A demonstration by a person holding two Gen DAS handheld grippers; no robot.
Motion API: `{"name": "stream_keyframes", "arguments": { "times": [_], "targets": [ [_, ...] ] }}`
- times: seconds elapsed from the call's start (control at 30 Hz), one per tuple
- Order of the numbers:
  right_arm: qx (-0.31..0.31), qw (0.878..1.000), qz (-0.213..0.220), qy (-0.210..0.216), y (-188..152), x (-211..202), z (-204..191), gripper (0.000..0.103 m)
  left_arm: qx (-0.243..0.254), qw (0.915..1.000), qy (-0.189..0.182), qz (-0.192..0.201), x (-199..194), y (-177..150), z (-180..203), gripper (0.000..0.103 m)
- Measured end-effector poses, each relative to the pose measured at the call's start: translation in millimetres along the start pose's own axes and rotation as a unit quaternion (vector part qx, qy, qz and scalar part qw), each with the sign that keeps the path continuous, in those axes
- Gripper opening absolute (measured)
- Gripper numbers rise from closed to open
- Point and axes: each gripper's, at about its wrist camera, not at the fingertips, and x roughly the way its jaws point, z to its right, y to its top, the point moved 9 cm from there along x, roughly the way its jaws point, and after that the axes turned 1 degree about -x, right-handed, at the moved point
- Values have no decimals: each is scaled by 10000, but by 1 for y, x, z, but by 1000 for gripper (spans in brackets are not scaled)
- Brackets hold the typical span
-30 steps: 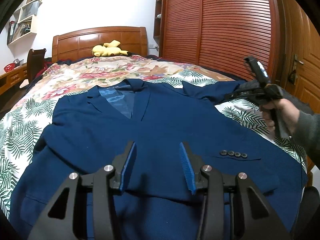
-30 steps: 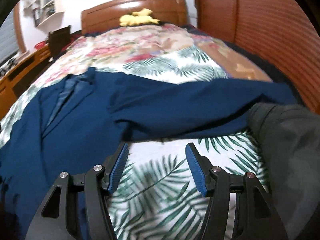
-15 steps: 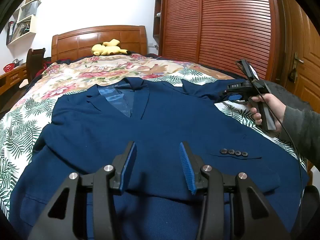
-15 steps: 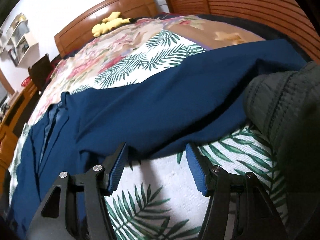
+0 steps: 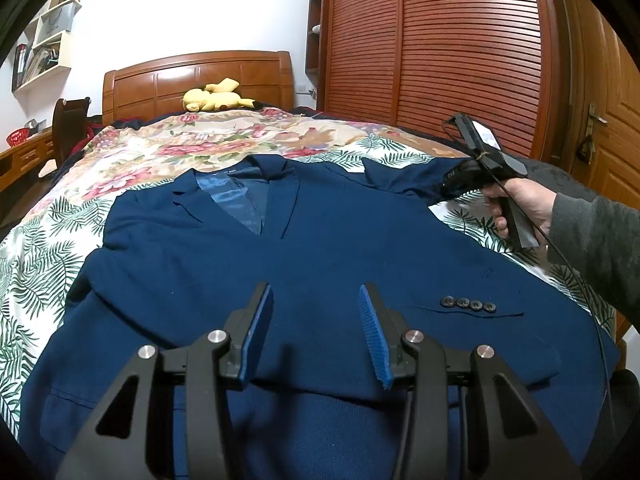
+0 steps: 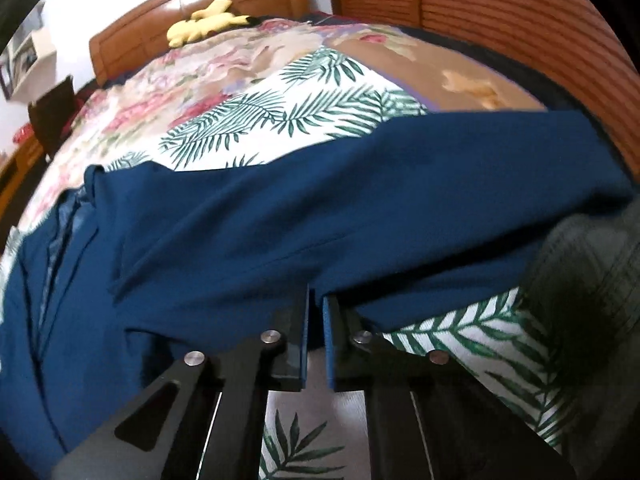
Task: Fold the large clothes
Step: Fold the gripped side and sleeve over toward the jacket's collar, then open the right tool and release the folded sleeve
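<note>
A navy blue suit jacket [image 5: 320, 248] lies face up and spread out on the floral bedspread [image 5: 160, 152]. My left gripper [image 5: 316, 328] hovers open just above its lower front, with nothing between the blue pads. The jacket's right sleeve [image 5: 404, 176] stretches out toward the bed's right side. A person's hand [image 5: 516, 204] holds my right gripper [image 5: 448, 182] at that sleeve. In the right wrist view the right gripper [image 6: 316, 300] is shut on the near edge of the sleeve [image 6: 360, 208], its pads pinching the cloth.
A yellow plush toy [image 5: 216, 98] lies by the wooden headboard [image 5: 200, 76]. Louvred wardrobe doors [image 5: 460, 60] run along the right of the bed. A dark grey garment [image 6: 592, 280] lies at the bed's right edge beside the sleeve. A chair [image 5: 68, 120] stands at the left.
The right gripper came down and forward onto the sleeve edge and closed on it; earlier its jaws stood wide open above the bedspread. The left gripper has not moved.
</note>
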Motion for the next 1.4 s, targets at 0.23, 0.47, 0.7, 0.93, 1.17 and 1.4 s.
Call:
{"name": "stream_keyframes", "arguments": {
  "times": [0.23, 0.47, 0.7, 0.93, 1.17, 1.4],
  "targets": [
    [-498, 9959, 692, 315, 24, -43, -39, 0, 2, 10000, 0, 2, 0, 0, 0, 43],
    [-1432, 9793, 971, 1051, 17, -91, -121, 0, 0, 10000, -1, -1, 0, 0, 0, 43],
    [-2244, 9594, 567, 1610, -36, -115, -193, 0, 5, 10000, 1, 0, 0, 0, 0, 43],
    [-2306, 9633, 514, 1271, -42, -123, -183, 12, 7, 10000, -1, -3, 0, 0, 0, 43],
    [-2197, 9657, 892, 1060, -26, -153, -160, 50, 7, 10000, -1, -1, 0, 0, 0, 43],
    [-1760, 9808, 627, 563, -16, -120, -114, 53, 24, 10000, 2, 4, 0, 0, -1, 43]
  ]
}}
